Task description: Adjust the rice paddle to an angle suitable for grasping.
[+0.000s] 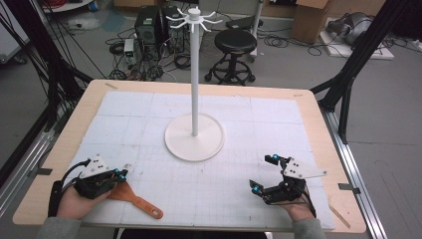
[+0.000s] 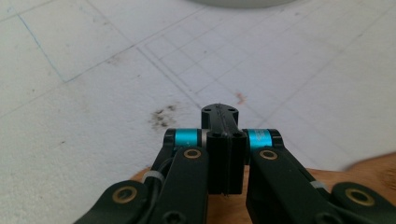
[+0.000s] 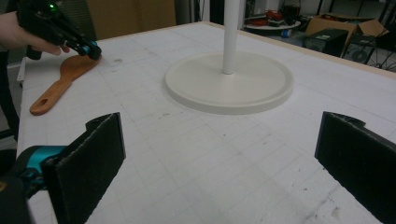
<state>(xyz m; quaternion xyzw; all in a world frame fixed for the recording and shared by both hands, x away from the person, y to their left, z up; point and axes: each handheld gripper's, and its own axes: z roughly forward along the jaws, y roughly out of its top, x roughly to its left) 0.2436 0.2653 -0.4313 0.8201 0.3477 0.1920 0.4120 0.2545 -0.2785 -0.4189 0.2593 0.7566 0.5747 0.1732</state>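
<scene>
A wooden spatula (image 1: 135, 198) lies flat near the table's front left, its handle with a hole pointing right and toward the front edge. My left gripper (image 1: 122, 173) sits over its broad blade with the jaws shut and nothing between them. In the left gripper view the closed left gripper (image 2: 219, 111) points over the white mat, with the spatula's wood (image 2: 369, 165) under it. My right gripper (image 1: 263, 174) rests at the front right, open and empty. In the right gripper view the right gripper (image 3: 219, 140) faces the spatula (image 3: 60, 79) and the left gripper (image 3: 88, 49).
A white stand with a round base (image 1: 194, 142) and a tall pole (image 1: 194, 74) topped by hooks stands mid-table; its base (image 3: 229, 86) is ahead in the right gripper view. A gridded white mat (image 1: 209, 189) covers the wooden table (image 1: 318, 124). A stool (image 1: 234, 47) stands beyond.
</scene>
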